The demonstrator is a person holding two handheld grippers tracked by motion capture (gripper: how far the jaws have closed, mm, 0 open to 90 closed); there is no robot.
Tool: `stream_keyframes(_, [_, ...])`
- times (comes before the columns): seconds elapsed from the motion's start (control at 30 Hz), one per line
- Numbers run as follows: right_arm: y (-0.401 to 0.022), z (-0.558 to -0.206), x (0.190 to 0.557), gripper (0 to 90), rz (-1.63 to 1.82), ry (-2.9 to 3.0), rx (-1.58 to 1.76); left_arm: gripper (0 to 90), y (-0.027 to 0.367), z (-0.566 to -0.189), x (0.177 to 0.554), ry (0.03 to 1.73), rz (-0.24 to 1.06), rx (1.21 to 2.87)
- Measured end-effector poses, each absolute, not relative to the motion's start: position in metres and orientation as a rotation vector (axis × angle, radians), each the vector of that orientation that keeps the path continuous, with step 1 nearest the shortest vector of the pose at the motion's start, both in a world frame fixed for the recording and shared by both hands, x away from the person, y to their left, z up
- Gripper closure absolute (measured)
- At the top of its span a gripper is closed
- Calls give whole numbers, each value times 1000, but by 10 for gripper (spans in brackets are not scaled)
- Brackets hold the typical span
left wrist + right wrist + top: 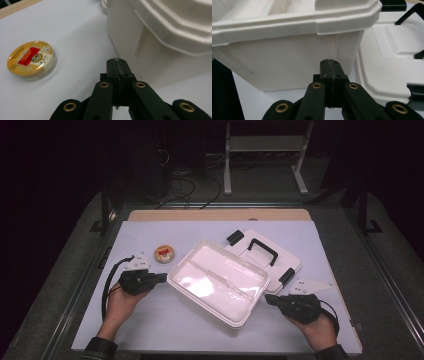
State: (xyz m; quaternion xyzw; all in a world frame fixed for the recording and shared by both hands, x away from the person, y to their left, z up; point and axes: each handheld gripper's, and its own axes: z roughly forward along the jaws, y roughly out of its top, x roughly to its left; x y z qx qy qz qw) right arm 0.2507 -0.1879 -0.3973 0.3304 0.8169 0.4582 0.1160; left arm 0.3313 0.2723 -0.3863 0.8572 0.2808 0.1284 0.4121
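Note:
A white open box (218,281) stands in the middle of the white table mat, its long axis slanting from upper left to lower right. Its white lid (265,255) with a black handle and black latches lies flat behind it on the right. My left gripper (163,278) is shut with nothing in it, its tips close to the box's left corner (125,27). My right gripper (268,299) is shut and empty too, tips just short of the box's right wall (294,60). The lid (387,57) lies to the right in the right gripper view.
A small round gold tin (164,253) with a red label lies left of the box, near my left gripper (117,65); it also lies at the left in the left gripper view, tin (31,59). A wooden table edge (215,214) runs behind the mat. A white frame stands on the floor beyond.

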Motion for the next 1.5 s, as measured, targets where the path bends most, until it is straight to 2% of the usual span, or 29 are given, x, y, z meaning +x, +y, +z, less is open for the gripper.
stream_keyframes(0.37, [-181, -397, 252, 900, 1352, 2415, 931, 896, 249, -381, 346, 649, 306, 2146])
stream_keyframes(0.73, [-181, -397, 259, 900, 1363, 2413, 940, 896, 248, -381, 353, 611, 251, 2126])
stream_keyframes(1.5, [-171, -396, 276, 900, 1366, 2449, 909, 897, 270, -376, 323, 576, 171, 2143])
